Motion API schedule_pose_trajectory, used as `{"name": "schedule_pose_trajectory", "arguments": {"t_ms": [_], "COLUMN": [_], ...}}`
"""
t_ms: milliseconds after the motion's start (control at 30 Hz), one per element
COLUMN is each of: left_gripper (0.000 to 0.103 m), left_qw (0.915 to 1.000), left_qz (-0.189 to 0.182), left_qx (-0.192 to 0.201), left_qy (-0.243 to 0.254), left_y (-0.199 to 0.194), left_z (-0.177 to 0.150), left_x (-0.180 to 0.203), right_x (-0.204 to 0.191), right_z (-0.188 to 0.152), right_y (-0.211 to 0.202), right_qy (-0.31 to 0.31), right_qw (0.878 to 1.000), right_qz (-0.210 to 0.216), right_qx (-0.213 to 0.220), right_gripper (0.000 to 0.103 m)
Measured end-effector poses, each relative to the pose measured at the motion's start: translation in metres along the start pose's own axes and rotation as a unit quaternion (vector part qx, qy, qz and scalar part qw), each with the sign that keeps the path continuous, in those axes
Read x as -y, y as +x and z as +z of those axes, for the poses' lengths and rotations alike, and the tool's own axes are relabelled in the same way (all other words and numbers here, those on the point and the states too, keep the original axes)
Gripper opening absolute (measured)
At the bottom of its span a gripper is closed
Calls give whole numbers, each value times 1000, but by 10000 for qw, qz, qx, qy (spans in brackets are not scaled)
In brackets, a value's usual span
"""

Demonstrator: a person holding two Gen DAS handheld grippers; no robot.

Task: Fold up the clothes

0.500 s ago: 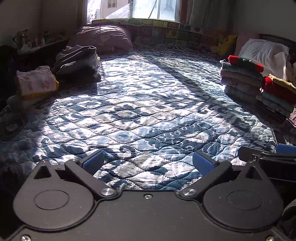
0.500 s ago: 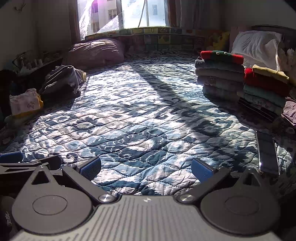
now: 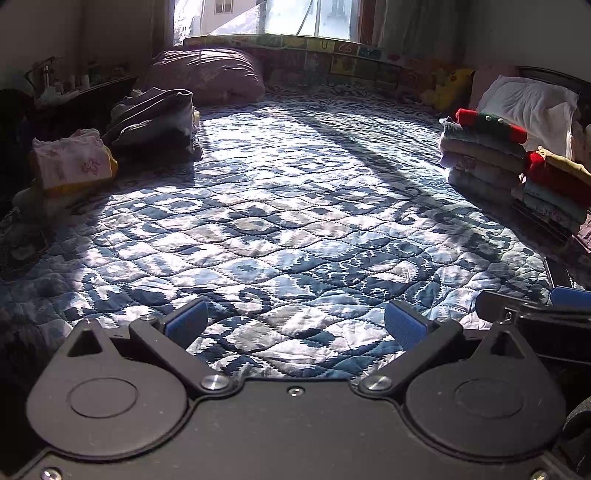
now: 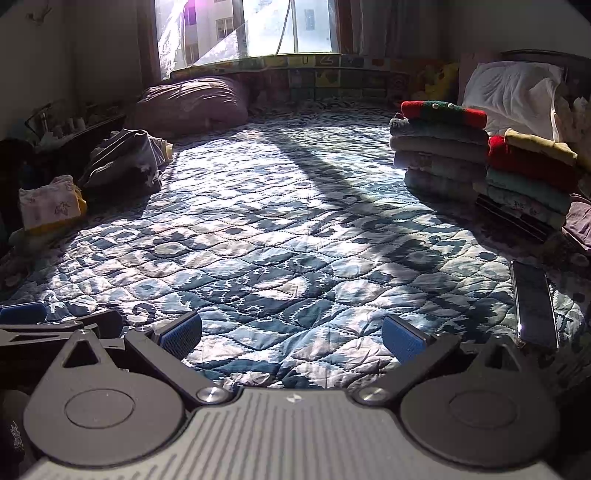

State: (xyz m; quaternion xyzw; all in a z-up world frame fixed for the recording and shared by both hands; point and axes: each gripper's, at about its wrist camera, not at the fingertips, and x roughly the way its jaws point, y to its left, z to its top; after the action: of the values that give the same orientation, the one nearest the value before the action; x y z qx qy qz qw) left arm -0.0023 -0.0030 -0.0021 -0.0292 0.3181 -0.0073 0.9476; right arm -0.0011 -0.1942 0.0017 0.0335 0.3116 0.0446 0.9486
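At the far left edge of the bed, well ahead of both grippers, a small folded pile with a pale pink top piece (image 3: 72,160) rests on something yellow. Just beside it, farther back, lies a loose heap of grey clothes (image 3: 155,123) — unfolded and slumped toward the mauve pillow (image 3: 207,74) under the window (image 3: 280,16).

The blue patterned quilt (image 3: 295,206) stretches bare across the middle, sunlit with a long diagonal shadow. Low over its near edge hovers the left gripper (image 3: 294,324), its blue-padded fingers spread wide with nothing between them. Beside it on the right is the right gripper (image 4: 291,335), likewise spread wide and empty; each tool's blue tip shows at the margin of the other's view.

To the right, well apart from both grippers, stands a stack of folded clothes (image 4: 439,147) topped by a red-and-green knit. A second stack with red and yellow pieces (image 4: 528,177) touches it on the right, before a white pillow (image 4: 513,92). Nearer, a dark phone (image 4: 535,306) lies flat on the quilt — just right of the right gripper.
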Motion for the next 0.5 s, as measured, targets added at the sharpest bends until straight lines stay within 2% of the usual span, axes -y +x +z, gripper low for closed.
{"name": "schedule_pose_trajectory", "arguments": {"t_ms": [500], "left_gripper": [103], "left_qw": [10000], "left_qz": [0], "left_qx": [-13], "left_qy": [4], "left_y": [0], "left_z": [0], "left_x": [0], "right_x": [0], "right_z": [1], "right_y": [-1], "right_qy": [-16], "right_qw": [10000], "right_qz": [-16], "right_qx": [13], "right_gripper": [103]}}
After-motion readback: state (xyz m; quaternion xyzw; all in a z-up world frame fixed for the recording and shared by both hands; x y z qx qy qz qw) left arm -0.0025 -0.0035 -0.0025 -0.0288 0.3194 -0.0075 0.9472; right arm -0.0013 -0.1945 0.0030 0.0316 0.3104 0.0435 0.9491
